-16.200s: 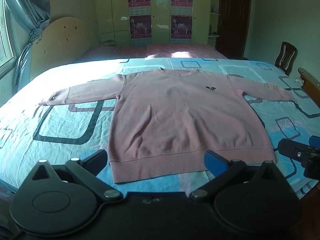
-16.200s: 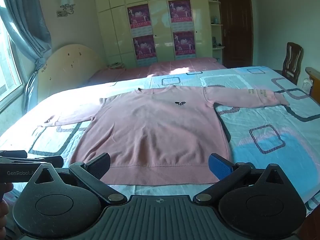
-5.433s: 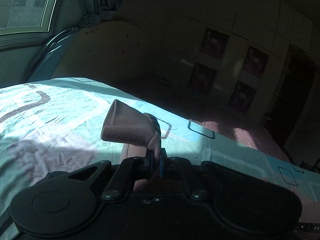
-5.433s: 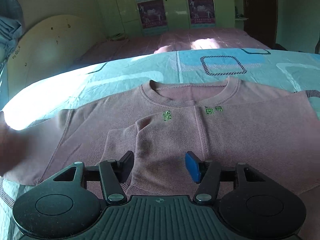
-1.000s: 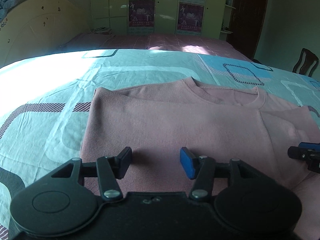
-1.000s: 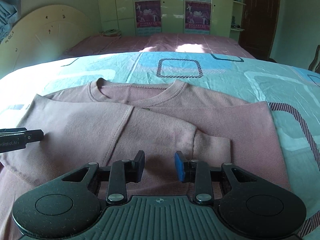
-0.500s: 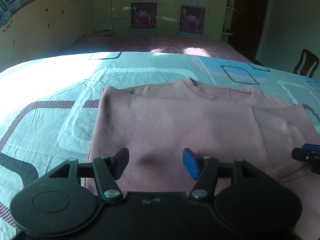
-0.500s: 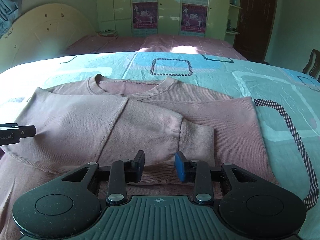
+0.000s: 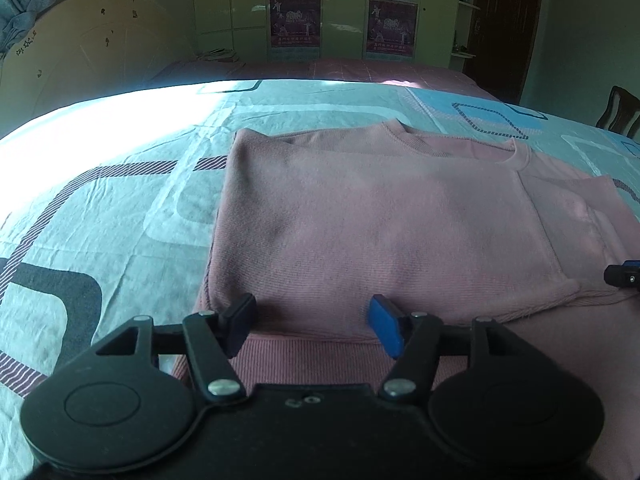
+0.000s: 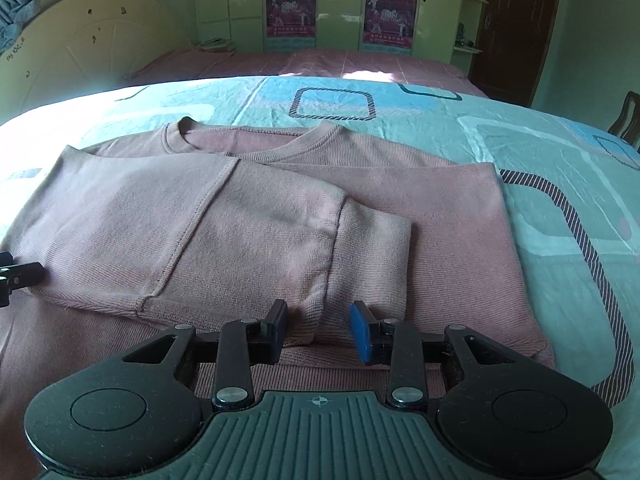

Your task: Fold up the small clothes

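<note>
Left wrist: left tool (image 9: 312,326) opening, angled downward.

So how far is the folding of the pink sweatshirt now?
Done: both sleeves lie folded across the pink sweatshirt. In hand: nothing; the left gripper, jaws opening, and right gripper hover at the hem. Left: probably folding the hem up toward the collar.
</note>
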Action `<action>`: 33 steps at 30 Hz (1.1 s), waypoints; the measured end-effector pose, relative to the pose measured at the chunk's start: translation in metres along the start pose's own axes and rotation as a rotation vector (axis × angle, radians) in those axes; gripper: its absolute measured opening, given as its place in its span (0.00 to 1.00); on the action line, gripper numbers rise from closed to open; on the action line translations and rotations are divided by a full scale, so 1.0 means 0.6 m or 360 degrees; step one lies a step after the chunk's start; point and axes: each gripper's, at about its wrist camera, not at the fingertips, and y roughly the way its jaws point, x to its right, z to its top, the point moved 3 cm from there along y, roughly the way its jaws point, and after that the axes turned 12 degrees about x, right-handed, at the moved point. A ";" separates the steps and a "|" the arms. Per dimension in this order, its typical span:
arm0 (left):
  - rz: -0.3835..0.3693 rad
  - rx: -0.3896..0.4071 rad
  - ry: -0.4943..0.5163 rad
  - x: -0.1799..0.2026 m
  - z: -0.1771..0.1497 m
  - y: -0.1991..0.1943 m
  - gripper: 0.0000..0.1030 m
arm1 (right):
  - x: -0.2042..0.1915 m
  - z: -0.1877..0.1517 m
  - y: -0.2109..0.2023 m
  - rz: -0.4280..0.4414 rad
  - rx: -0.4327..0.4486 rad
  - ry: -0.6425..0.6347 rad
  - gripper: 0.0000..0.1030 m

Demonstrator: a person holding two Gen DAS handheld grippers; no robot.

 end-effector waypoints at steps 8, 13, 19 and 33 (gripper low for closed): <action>0.0013 0.0000 -0.0024 0.000 0.001 -0.027 0.58 | 0.002 -0.004 -0.018 -0.0014 -0.0003 0.0009 0.34; -0.0055 0.0019 -0.0011 0.024 -0.004 -0.058 0.58 | -0.010 -0.004 -0.045 0.0053 0.0037 0.0039 0.34; -0.0179 0.0028 0.0001 0.077 -0.004 -0.086 0.58 | -0.038 -0.009 -0.067 0.0155 0.0047 0.0064 0.34; -0.0210 -0.0070 0.0110 0.124 -0.055 -0.086 0.59 | -0.086 -0.076 -0.088 0.0253 -0.0062 -0.0115 0.34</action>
